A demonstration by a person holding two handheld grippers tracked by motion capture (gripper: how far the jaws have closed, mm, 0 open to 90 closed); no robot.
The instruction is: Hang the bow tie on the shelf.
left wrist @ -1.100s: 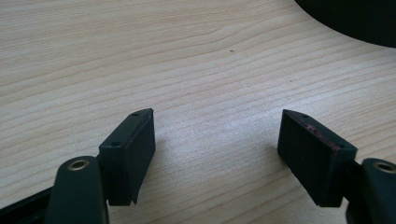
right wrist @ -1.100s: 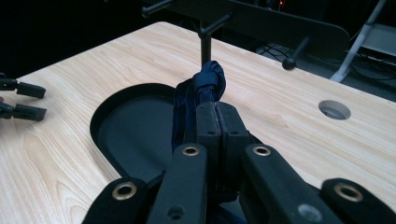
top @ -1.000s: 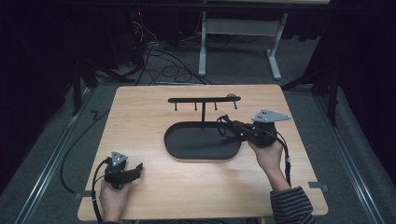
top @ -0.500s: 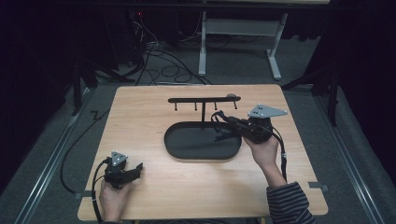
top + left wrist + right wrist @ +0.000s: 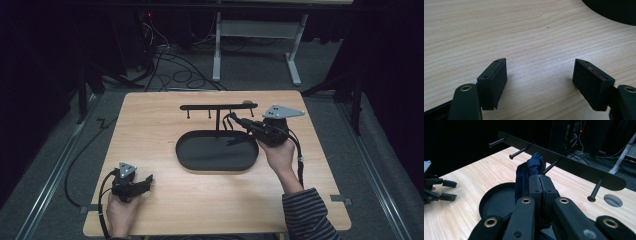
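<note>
The right gripper point(image 5: 540, 185), clamped on a knotted dark-blue fabric loop point(image 5: 534, 165), sits just near of the black metal peg rack point(image 5: 564, 163), whose bar runs left-right, while the left gripper point(image 5: 541, 82) rests spread, far off.

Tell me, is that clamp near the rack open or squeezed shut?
Shut. In the right gripper view the right gripper has its two black jaws pressed together on a dark blue knotted fabric loop, just short of the peg rack.
</note>
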